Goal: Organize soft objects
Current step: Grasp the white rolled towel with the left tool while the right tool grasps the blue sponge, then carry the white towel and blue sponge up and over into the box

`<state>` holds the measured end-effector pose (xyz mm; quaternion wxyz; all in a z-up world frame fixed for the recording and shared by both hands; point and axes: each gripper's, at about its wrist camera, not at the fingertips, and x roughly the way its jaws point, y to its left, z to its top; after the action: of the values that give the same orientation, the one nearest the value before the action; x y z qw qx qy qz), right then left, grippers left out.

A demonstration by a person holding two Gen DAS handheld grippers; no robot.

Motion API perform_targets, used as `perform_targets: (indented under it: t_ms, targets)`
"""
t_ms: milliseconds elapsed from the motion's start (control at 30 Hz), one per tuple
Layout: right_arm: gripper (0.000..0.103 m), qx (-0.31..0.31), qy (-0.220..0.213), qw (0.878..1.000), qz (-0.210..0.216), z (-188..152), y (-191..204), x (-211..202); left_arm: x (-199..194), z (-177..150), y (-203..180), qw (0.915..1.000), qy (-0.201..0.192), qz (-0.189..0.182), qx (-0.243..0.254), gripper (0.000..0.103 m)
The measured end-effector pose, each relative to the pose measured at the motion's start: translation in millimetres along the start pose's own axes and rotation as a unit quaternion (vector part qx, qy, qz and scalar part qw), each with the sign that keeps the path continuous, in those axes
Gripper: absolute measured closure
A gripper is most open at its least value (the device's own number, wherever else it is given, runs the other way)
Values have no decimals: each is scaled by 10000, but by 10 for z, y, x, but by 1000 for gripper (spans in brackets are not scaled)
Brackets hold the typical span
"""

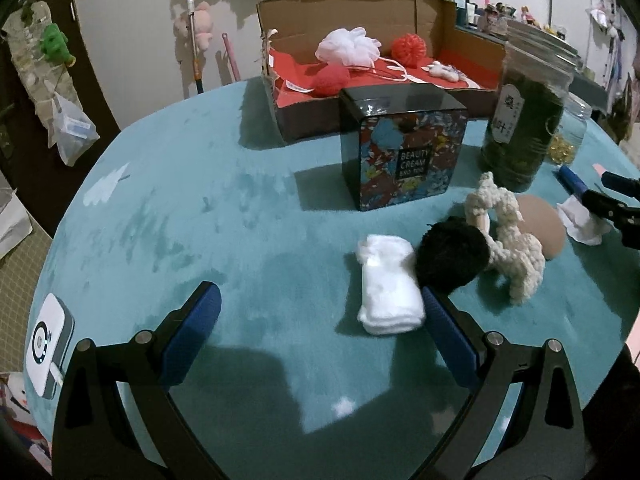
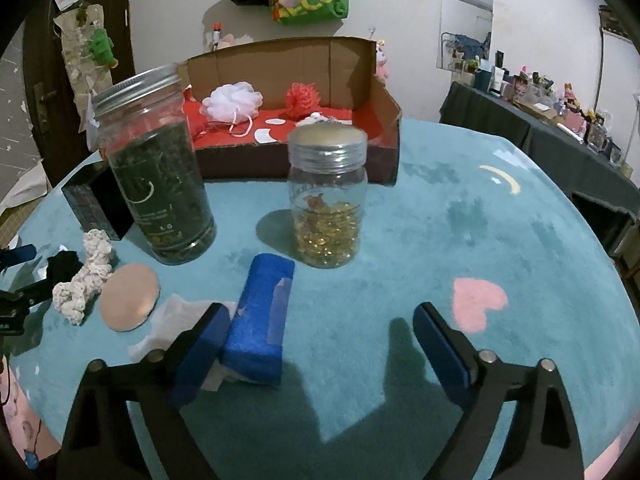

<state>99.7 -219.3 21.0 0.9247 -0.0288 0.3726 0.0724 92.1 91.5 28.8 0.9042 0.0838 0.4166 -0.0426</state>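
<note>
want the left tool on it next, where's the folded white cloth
Left wrist view: the folded white cloth lies on the teal table, beside the black pom-pom, nearer the tool's right finger.

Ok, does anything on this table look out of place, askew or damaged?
Nothing is spilled or damaged. Both jars stand upright and lidded. The only mess is the unsorted soft things: white folded cloth, black pom-pom, cream knitted toy and blue sponge lie outside the cardboard box.
</note>
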Motion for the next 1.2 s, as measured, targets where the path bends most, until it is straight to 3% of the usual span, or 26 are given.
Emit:
perform_targets:
  t_ms: [33, 133, 200, 233, 267, 300, 367, 667, 1200]
  targets:
    - [14, -32, 34, 10000, -1, 6, 9, 19, 16, 5, -9, 10000, -4, -10, 17, 7]
    - [24, -79, 91, 9999, 93, 6, 36, 56, 40, 15, -50, 9995, -37, -304, 36, 33]
    - [38, -70, 109, 9996, 233, 0, 37, 68, 28, 14, -78, 9981, -82, -609, 36, 63]
    - [44, -59, 115, 9993, 347, -5, 33, 70, 18, 19, -87, 9978, -117, -646, 33, 68]
    - [59, -67, 101, 9988, 475, -10, 32, 67, 8, 18, -101, 9976, -133, -671, 38, 78]
    - [78, -95, 85, 9983, 566, -15, 41, 58, -3, 17, -112, 9975, -140, -686, 38, 81]
    - [78, -87, 42, 9972, 735, -17, 46, 23, -47, 15, -114, 9978, -178, -641, -16, 85]
    - [78, -114, -157, 9974, 698, -2, 26, -126, -331, 45, -136, 9969, -490, -606, -113, 85]
    - [78, -368, -402, 9914, 1193, 45, 203, -383, -507, 217, -739, 9822, -743, -1711, 203, 85]
